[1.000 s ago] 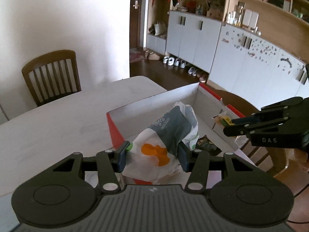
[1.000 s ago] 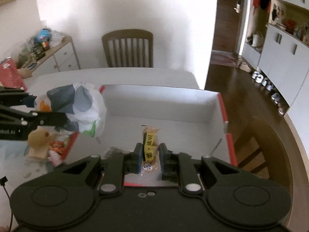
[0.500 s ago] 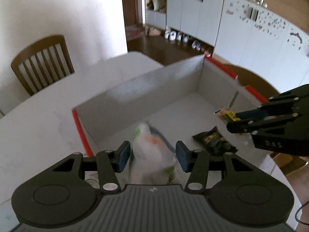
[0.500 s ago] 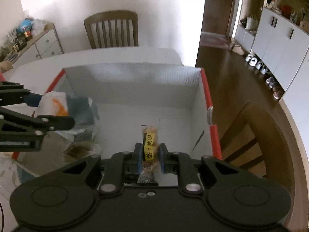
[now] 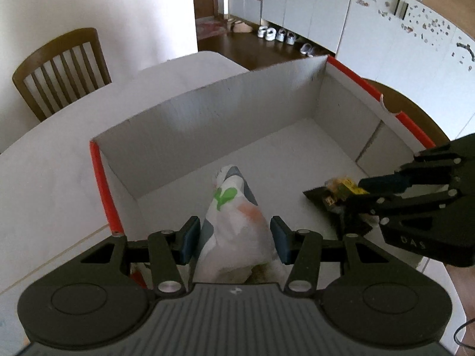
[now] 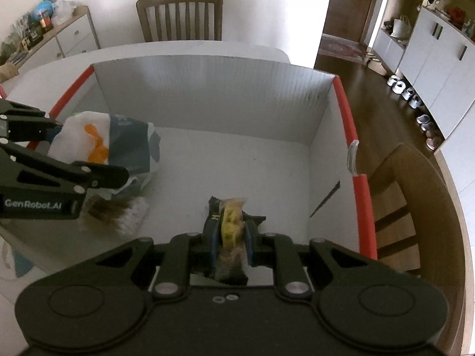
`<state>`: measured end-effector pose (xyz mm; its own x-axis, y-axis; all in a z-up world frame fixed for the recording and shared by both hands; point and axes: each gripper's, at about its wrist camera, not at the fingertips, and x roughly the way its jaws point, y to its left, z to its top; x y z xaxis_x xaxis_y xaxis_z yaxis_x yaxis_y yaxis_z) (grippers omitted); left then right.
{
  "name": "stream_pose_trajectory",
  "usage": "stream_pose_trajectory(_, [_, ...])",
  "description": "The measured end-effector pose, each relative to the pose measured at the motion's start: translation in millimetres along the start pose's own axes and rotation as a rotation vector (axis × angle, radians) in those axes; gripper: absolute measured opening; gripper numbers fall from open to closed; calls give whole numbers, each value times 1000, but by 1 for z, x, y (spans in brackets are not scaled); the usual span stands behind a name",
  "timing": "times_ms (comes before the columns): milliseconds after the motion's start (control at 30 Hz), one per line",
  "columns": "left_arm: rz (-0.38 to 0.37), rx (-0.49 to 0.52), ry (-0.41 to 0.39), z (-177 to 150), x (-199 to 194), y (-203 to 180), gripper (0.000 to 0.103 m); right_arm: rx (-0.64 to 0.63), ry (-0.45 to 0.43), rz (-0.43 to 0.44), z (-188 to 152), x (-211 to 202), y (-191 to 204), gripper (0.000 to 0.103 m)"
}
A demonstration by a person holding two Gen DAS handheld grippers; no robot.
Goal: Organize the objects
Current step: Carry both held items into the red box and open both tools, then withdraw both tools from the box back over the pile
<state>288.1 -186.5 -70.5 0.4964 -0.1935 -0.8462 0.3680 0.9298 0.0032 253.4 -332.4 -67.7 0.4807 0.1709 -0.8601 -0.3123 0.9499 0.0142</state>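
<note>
Hovering inside the box (image 5: 213,109): left gripper (image 5: 234,238) clamps the plastic bag (image 5: 237,222), right gripper (image 6: 231,244) pinches a yellow snack packet (image 6: 230,222); releasing high risks tumbling.

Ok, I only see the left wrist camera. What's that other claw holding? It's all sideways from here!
Observer: The right claw is shut on a clear snack packet with a yellow label, seen head-on in the right wrist view.
Operator: Is anything under my bag?
Observer: Yes, something brown and fuzzy lies below the plastic bag. It's too blurred to name.
Operator: And what's beside that chair?
Observer: Left of the chair stands a white dresser cluttered with small things.
</note>
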Motion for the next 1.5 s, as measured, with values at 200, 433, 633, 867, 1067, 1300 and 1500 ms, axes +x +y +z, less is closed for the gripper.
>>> stream_pose_trajectory(200, [-1,31,-3,-2,-1,-7,62,-10,1,14,-3,-1,1,26])
stream_pose_trajectory(433, [-13,36,-21,-5,-8,-12,64,-7,-40,38,-6,-17,-2,41])
stream_pose_trajectory(633, [-33,20,-57,-9,-24,-10,64,-11,-76,50,-9,-36,-3,49])
stream_pose_trajectory(867, [-52,-9,-110,-16,-50,-5,64,-18,-116,70,-8,-62,4,54])
stream_pose_trajectory(1067, [-67,-19,-159,-26,-75,-1,64,-29,-149,75,-12,-81,17,58])
stream_pose_trajectory(1300, [-72,-26,-212,-42,-107,10,64,-31,-186,89,-13,-101,39,64])
stream_pose_trajectory(1500, [-79,-19,-235,-61,-130,28,64,-54,-213,113,-16,-114,66,70])
